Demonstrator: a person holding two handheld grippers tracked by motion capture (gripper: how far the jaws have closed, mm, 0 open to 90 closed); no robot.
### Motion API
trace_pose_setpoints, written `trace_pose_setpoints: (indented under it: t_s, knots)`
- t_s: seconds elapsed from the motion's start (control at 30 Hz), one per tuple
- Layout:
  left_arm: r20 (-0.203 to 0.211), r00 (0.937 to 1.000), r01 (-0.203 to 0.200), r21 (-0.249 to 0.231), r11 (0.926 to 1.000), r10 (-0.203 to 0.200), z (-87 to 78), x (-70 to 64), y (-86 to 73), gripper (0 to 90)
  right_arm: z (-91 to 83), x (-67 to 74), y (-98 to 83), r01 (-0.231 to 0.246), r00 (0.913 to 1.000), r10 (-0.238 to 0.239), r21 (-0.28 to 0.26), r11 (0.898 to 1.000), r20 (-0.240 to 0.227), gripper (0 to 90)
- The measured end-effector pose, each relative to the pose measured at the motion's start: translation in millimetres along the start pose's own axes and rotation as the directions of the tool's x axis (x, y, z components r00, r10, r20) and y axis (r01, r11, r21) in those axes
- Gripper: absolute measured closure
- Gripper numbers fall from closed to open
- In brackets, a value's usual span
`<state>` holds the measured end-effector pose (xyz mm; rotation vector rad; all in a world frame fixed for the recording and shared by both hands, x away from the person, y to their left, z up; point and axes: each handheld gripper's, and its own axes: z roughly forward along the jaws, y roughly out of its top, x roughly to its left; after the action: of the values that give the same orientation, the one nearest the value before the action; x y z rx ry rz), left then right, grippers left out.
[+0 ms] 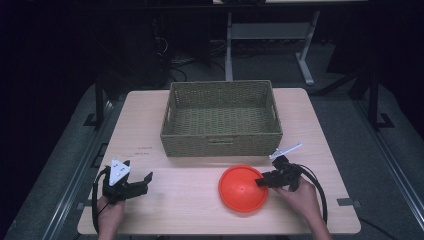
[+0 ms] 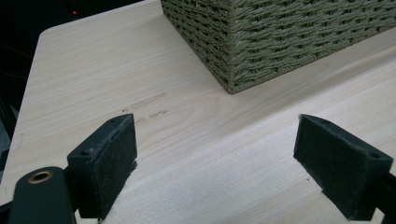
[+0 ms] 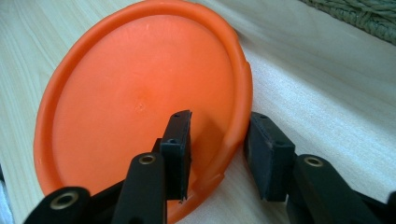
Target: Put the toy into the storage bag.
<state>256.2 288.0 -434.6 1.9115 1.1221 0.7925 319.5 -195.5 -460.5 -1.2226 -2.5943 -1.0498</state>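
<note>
From the high view, the right hand (image 1: 300,196) reaches leftward so the right gripper (image 1: 263,182) meets the near-right rim of the orange plate (image 1: 240,189), which lies before the wicker basket (image 1: 221,118); the left gripper (image 1: 141,181) points right over bare table (image 1: 190,215). The left gripper view shows its jaws spread wide, nothing between. The right gripper view shows its jaws straddling the plate's rim, one inside, one outside, with a gap left at the outer pad.
</note>
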Motion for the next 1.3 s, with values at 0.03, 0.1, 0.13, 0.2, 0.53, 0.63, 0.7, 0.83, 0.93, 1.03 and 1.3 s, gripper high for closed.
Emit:
trace_pose_setpoints:
  t_s: [0.03,0.1,0.13,0.2,0.53,0.63,0.7,0.83,0.93,1.03,1.3]
  knots:
    - [0.002,1.0,-0.002,0.001,1.0,0.002,0.1,-0.3,0.2,12.8,0.0,0.0,0.0,0.0,1.0,0.0,0.0,1.0,0.0,61.2]
    - [0.003,0.9999,-0.011,0.002,0.9999,0.011,0.3,-0.7,0.2,12.8,0.6,-1.4,-0.3,0.002,1.0,-0.002,-0.002,1.0,-0.003,61.7]
    - [0.003,0.9999,-0.011,0.002,0.9999,0.011,0.2,-0.8,0.2,12.8,0.3,-2.7,-0.8,-0.011,0.9999,0.011,-0.006,1.0,-0.011,63.3]
    - [0.003,0.9999,-0.01,0.001,0.9999,0.01,0.3,-0.7,0.3,12.8,-0.1,-3.9,-1.5,-0.025,0.9994,0.025,-0.018,1.0,-0.023,65.9]
    - [0.002,0.9999,-0.013,0.0,0.9999,0.013,0.5,-1.3,0.5,12.8,-9.2,1.2,-0.9,-0.023,0.999,0.02,-0.066,0.998,-0.04,74.0]
    - [0.003,0.9999,-0.014,0.002,0.9999,0.014,0.6,-1.9,0.7,12.8,-11.4,2.3,-0.4,-0.017,0.9987,0.013,-0.081,0.997,-0.05,75.8]
    - [0.003,0.9999,-0.016,0.001,0.9999,0.016,0.3,-2.1,0.7,12.8,-12.9,3.5,0.0,-0.013,0.9983,0.008,-0.089,0.996,-0.057,77.3]
    - [0.001,0.9999,-0.015,-0.001,0.9999,0.015,0.2,-1.1,0.4,12.8,-15.7,4.9,0.4,-0.016,0.9971,0.007,-0.119,0.993,-0.076,80.1]
    - [0.0,0.9999,-0.013,-0.003,0.9999,0.013,0.2,-1.7,0.7,12.8,-19.0,7.7,0.9,-0.027,0.9954,0.014,-0.141,0.99,-0.095,81.6]
    - [0.003,0.9998,-0.019,-0.001,0.9998,0.019,0.3,-2.5,0.8,12.8,-21.9,9.0,1.0,-0.032,0.992,0.011,-0.164,0.986,-0.126,81.7]
    - [0.002,0.9998,-0.021,-0.002,0.9998,0.021,0.4,-2.9,0.7,12.8,-31.5,14.7,0.9,-0.017,0.9857,-0.019,-0.213,0.977,-0.167,82.1]
